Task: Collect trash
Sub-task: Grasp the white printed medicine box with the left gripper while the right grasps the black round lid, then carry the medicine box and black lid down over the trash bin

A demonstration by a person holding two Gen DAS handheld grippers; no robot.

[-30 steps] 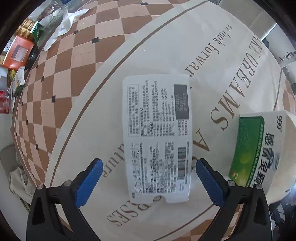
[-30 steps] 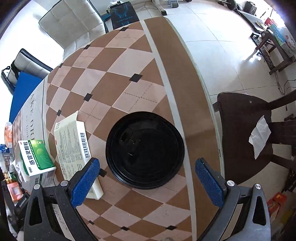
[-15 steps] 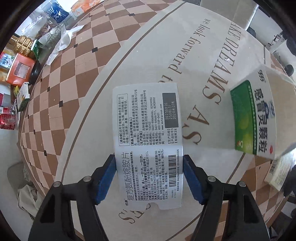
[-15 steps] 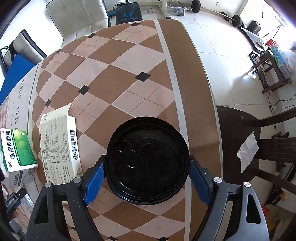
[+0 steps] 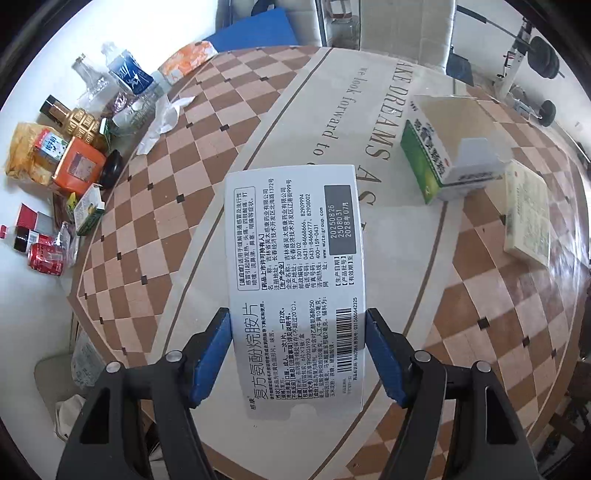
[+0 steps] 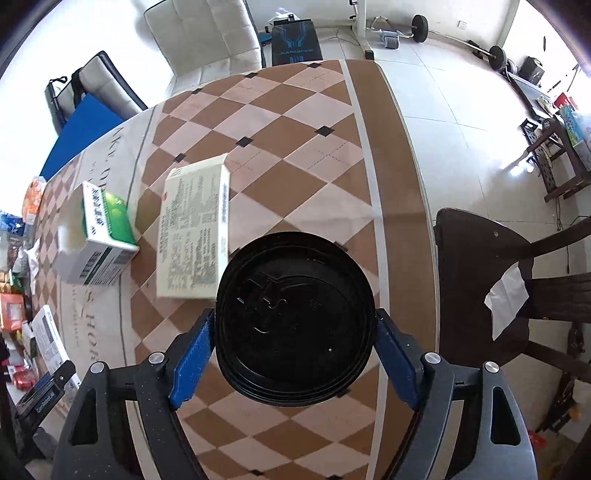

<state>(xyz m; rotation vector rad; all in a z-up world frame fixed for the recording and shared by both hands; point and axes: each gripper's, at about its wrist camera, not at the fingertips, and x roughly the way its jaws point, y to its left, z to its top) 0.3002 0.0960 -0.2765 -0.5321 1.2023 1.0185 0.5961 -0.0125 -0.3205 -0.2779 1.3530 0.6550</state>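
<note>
My left gripper (image 5: 297,354) is shut on a flat white medicine box (image 5: 295,280) with black print and holds it above the checkered tablecloth (image 5: 166,206). My right gripper (image 6: 293,358) is shut on a round black plastic lid (image 6: 295,317) and holds it above the table near its right edge. A green and white medicine box (image 5: 439,162) with an open flap and a flat cream box (image 5: 526,218) lie on the table; both also show in the right wrist view, the green box (image 6: 105,229) and the cream box (image 6: 194,232).
Bottles, snack packs, an orange box (image 5: 79,166), a red can (image 5: 46,258) and a crumpled tissue (image 5: 162,118) crowd the table's far left edge. A dark wooden chair (image 6: 491,280) with a paper scrap stands right of the table. A white sofa (image 6: 207,33) is behind.
Both grippers closed, the left on the white box and the right on the black lid, then lifted them off the table. The views now show more of the room.
</note>
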